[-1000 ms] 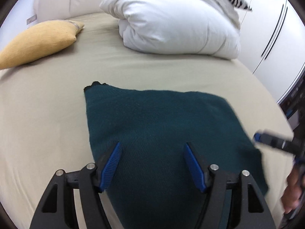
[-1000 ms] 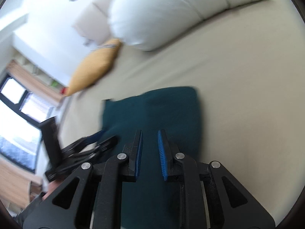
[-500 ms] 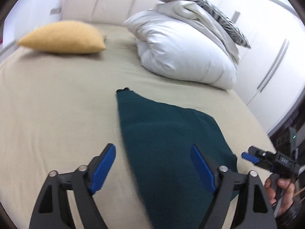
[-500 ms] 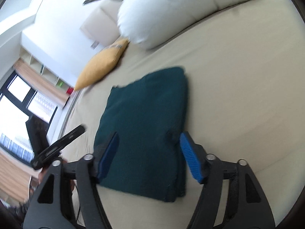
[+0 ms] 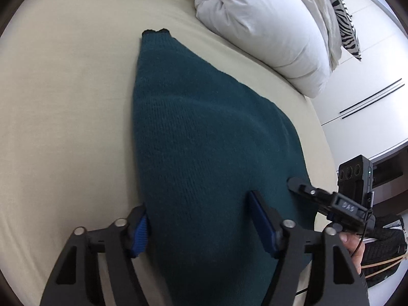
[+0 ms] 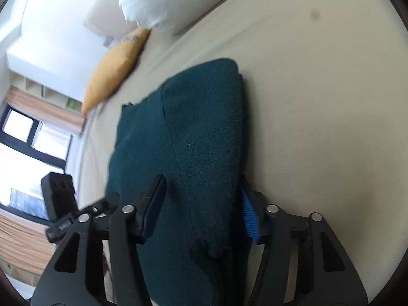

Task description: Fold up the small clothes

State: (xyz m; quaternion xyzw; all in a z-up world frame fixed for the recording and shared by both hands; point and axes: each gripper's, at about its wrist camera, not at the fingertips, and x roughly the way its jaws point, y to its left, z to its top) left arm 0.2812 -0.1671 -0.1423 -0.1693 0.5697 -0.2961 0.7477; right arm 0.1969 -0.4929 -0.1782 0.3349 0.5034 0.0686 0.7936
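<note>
I am seeing a dark green sweater (image 5: 209,137) lying folded on the bed (image 5: 63,107), in front of the white duvet (image 5: 267,25). My left tool (image 5: 204,225) is hanging released over the sweater's near end, fingers straddling it. My right tool (image 6: 201,204) is likewise spread wide over the sweater's right edge, gripping nothing.

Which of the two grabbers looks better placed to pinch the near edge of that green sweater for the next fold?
Probably the right gripper: its open fingers straddle the teal sweater at its folded side edge. The left gripper, also open, spans the sweater's broad middle.
</note>
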